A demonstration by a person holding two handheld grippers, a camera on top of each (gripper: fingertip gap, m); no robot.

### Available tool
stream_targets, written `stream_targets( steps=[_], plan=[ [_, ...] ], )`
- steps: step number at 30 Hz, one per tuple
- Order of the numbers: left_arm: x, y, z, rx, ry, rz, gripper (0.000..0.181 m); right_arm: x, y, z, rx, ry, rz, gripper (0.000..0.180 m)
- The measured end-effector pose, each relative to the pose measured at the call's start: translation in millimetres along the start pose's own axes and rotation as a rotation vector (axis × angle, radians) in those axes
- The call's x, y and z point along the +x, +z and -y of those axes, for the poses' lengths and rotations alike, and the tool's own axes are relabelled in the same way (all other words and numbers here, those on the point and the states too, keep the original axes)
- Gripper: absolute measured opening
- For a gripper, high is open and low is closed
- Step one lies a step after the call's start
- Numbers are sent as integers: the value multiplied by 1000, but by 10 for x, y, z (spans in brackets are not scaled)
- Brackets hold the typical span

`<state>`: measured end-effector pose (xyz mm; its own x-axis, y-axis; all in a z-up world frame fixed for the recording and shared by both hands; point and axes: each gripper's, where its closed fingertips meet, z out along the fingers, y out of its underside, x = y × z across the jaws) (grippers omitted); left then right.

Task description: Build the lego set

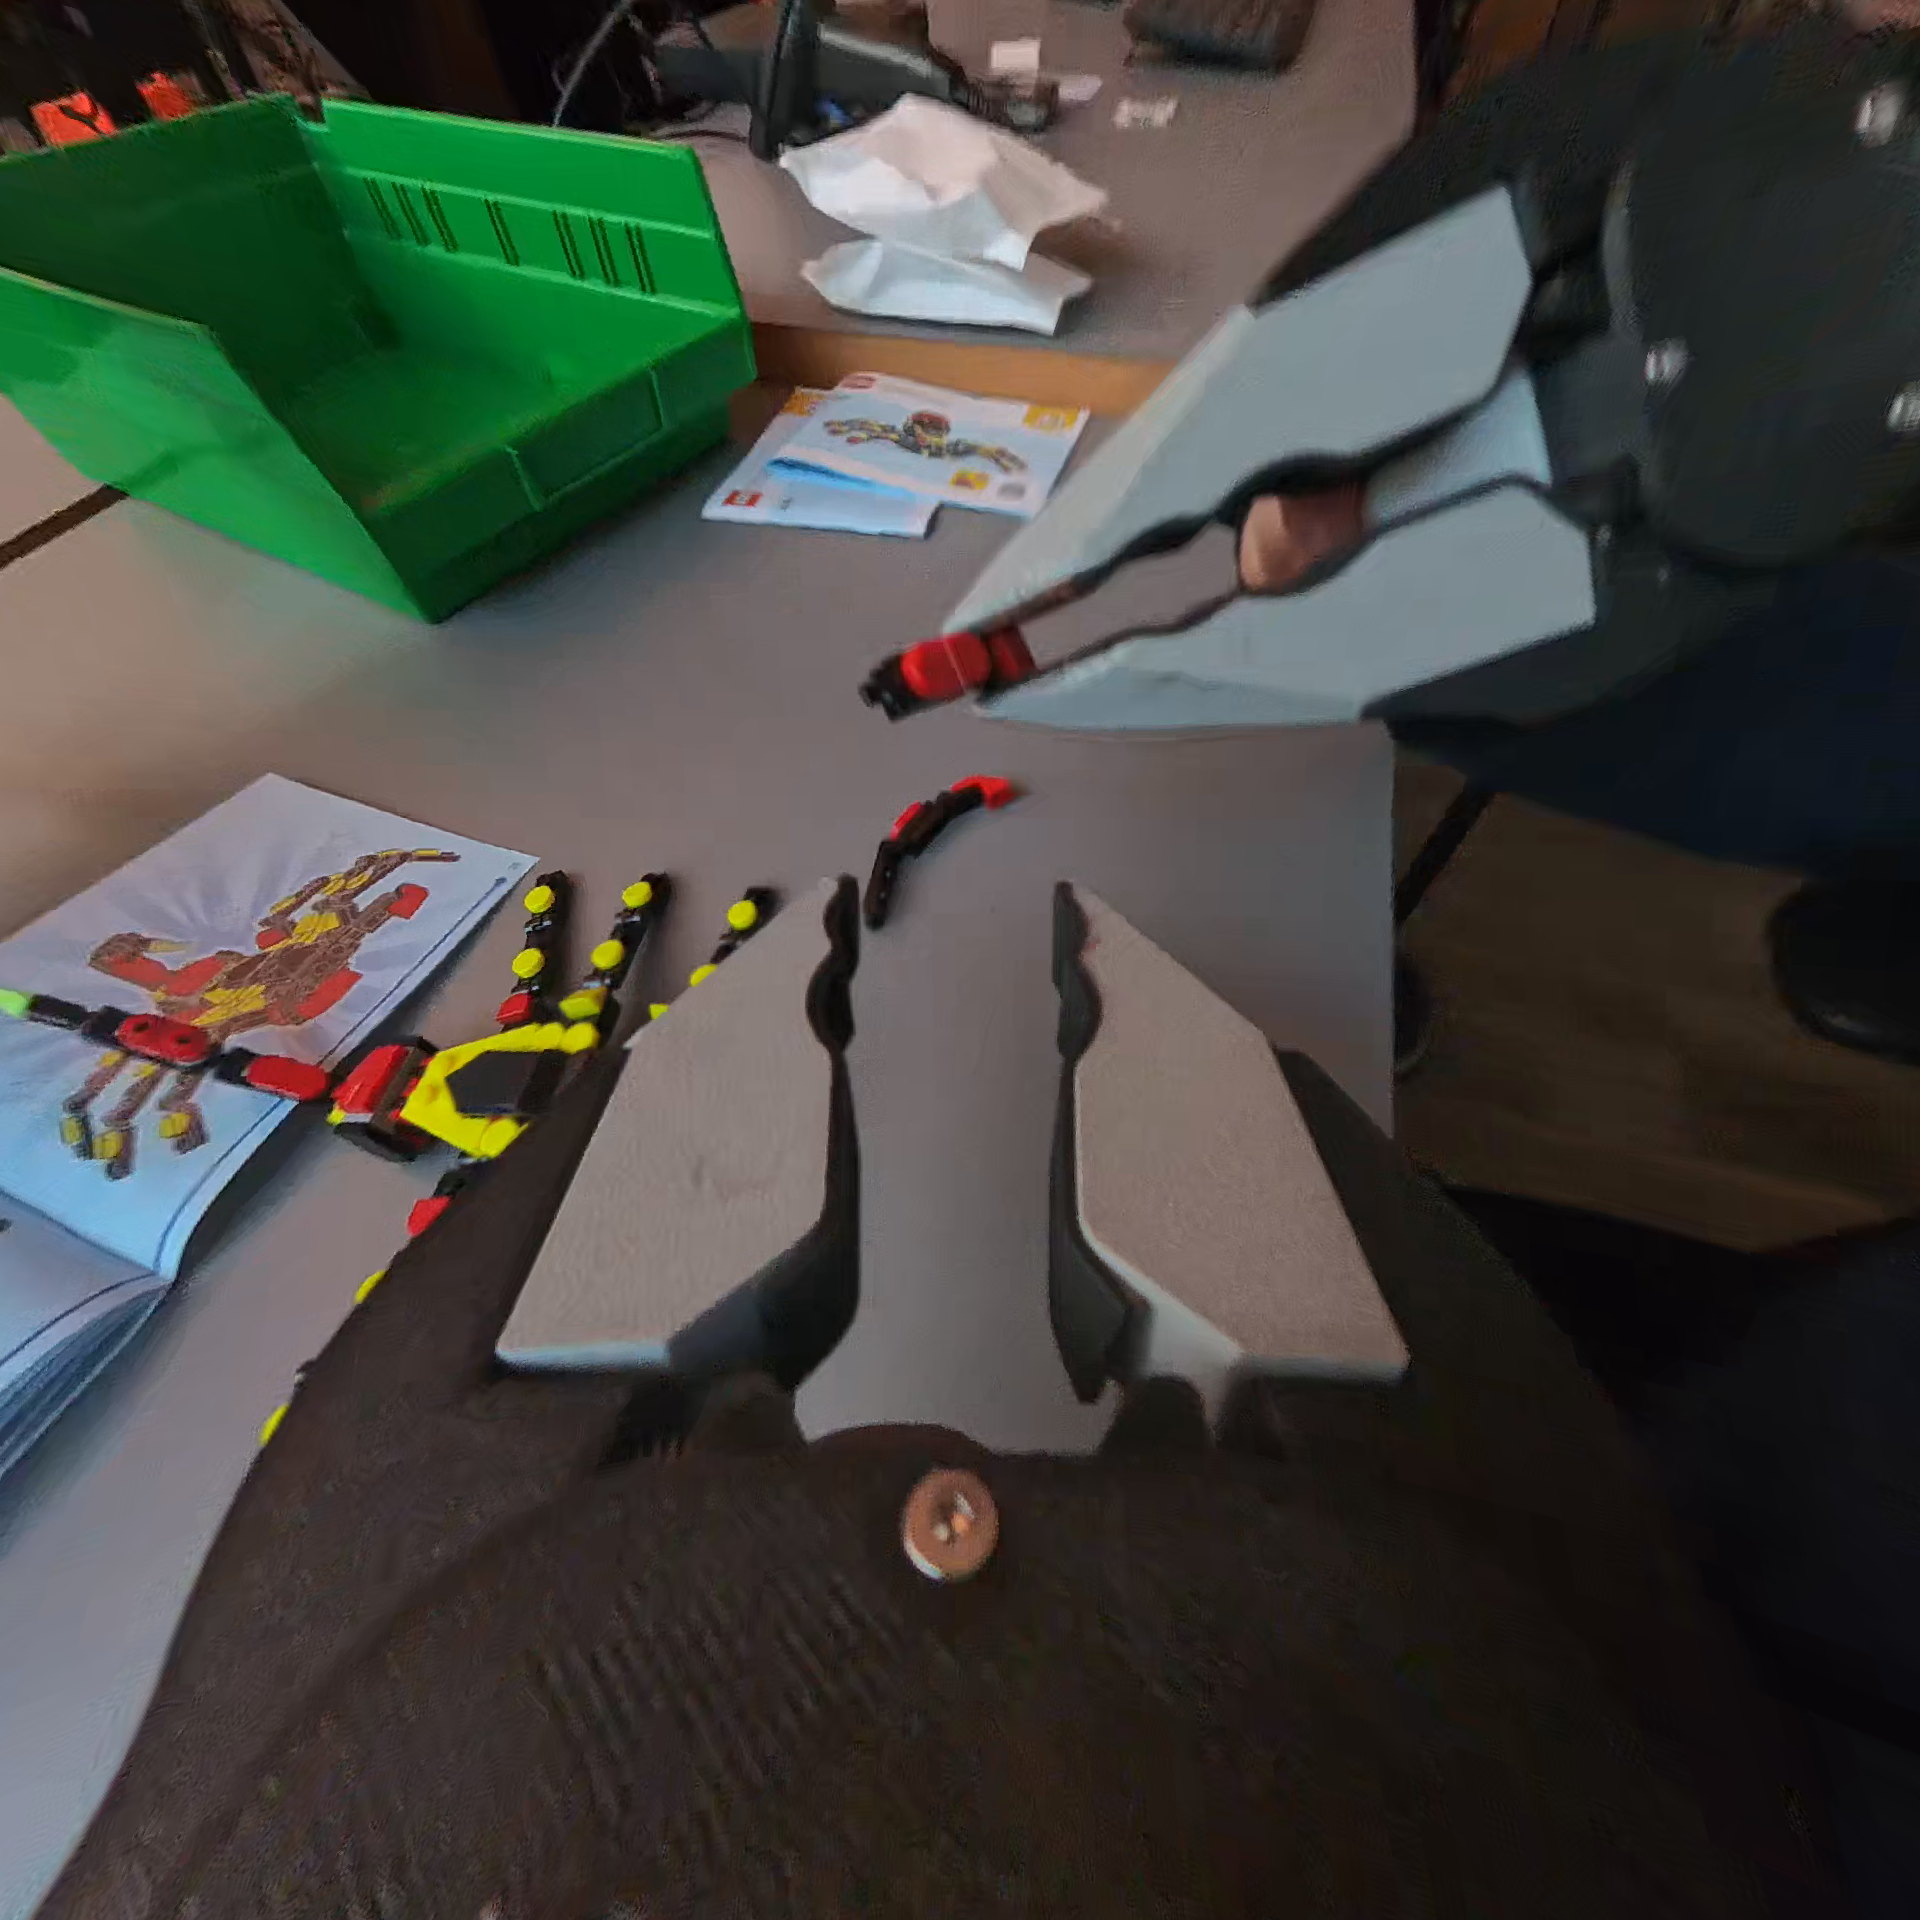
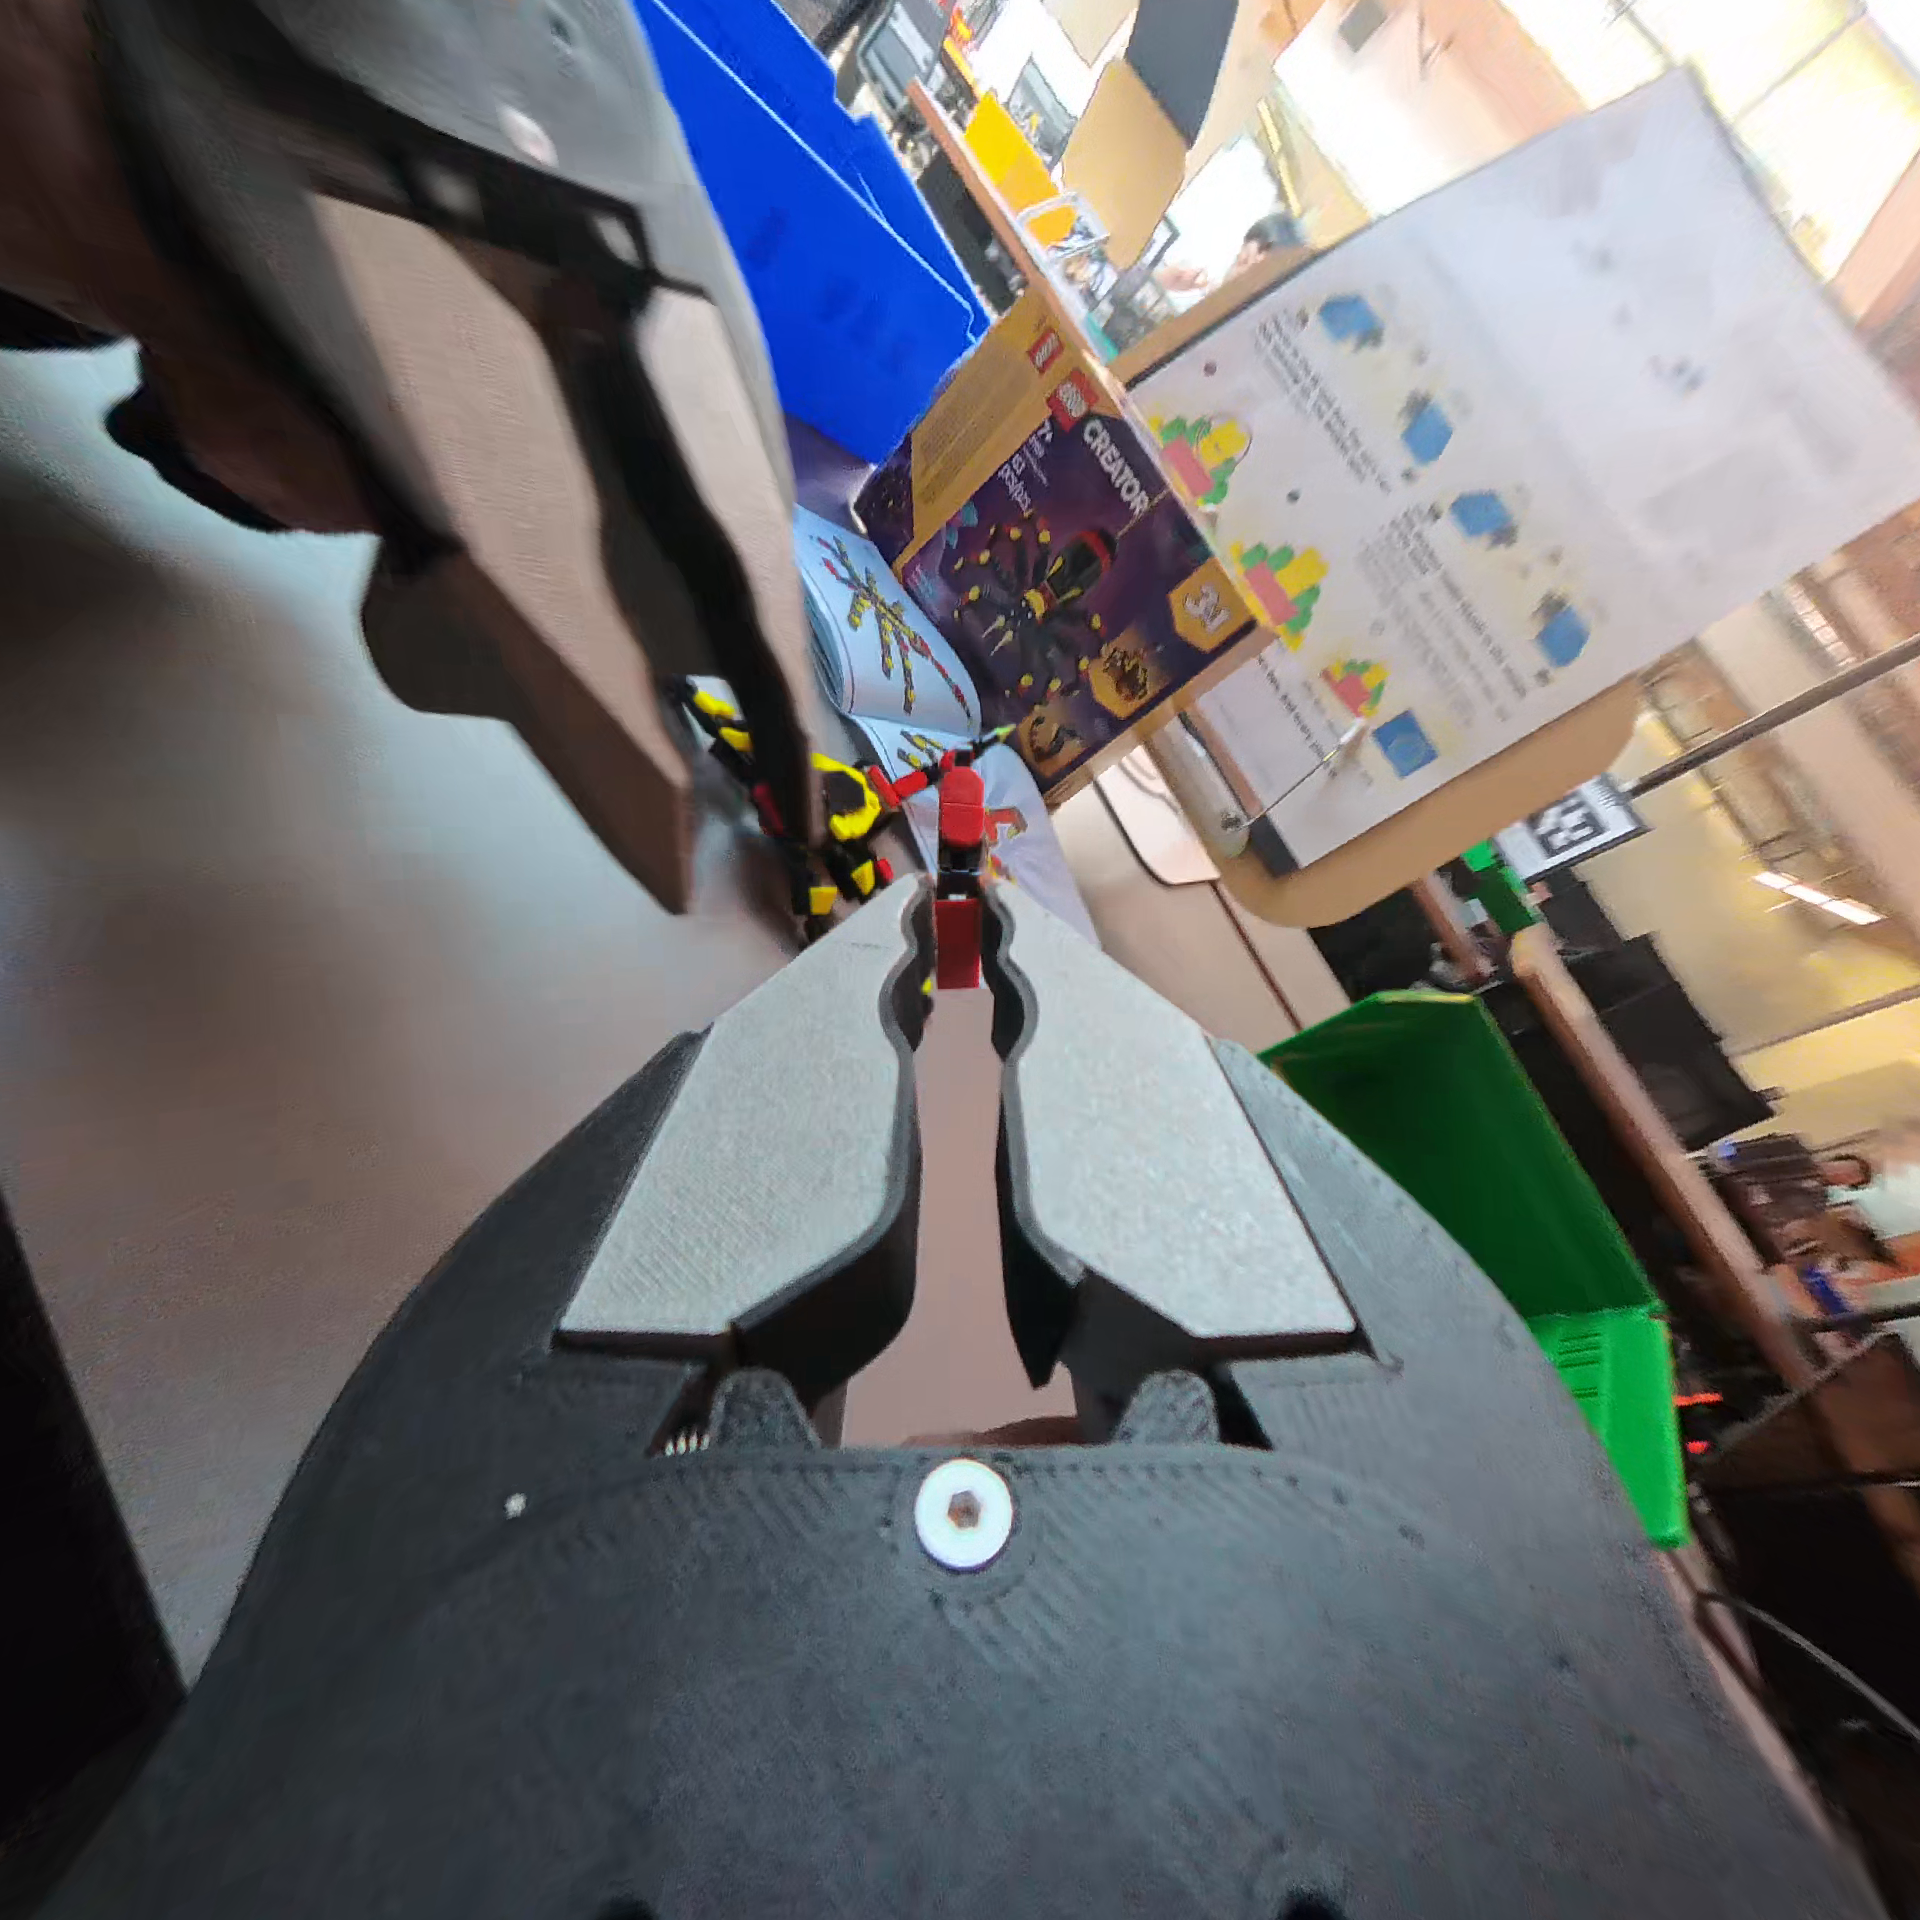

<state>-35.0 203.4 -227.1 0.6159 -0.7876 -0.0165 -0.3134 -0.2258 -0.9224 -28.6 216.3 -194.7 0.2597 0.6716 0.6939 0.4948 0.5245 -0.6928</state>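
Right tool [image 2: 951, 914] pinching red-and-black leg segment [image 2: 958, 831], lifted clear for attaching; left tool [image 1: 956, 904] spread, empty, over grey counter [image 1: 644, 707].

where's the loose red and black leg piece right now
In the left wrist view, the red and black leg piece lies on the grey table, just beyond the open left tongs.

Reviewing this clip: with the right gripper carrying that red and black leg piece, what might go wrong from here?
1. The right gripper pinches the red-and-black leg segment only at its tips, with most of the piece sticking out; it may pivot or slip.
2. The left gripper hangs open and empty by the loose leg on the table; it could knock it.
3. The partly built spider lies unheld, so pressing a piece on may push it away.
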Motion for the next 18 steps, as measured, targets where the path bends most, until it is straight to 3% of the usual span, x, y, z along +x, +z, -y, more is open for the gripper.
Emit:
stream_targets(
  steps=[1,4,10,14,18],
  plan=[
    [6,-1,62,46,-49,-32,37,-20,-6,36,3,-28,-21,5],
    [98,-66,239,181,-187,-167,30,-59,9,34,-35,-96,-72,5],
    [8,-125,255,243,-327,-244,10,-143,33,96,-43,-200,-130,5],
    [48,-149,275,266,-337,-295,7,-144,13,142,-42,-285,-182,6],
    [76,-151,319,289,-387,-354,19,-136,6,142,-27,-274,-189,6]
  ],
)
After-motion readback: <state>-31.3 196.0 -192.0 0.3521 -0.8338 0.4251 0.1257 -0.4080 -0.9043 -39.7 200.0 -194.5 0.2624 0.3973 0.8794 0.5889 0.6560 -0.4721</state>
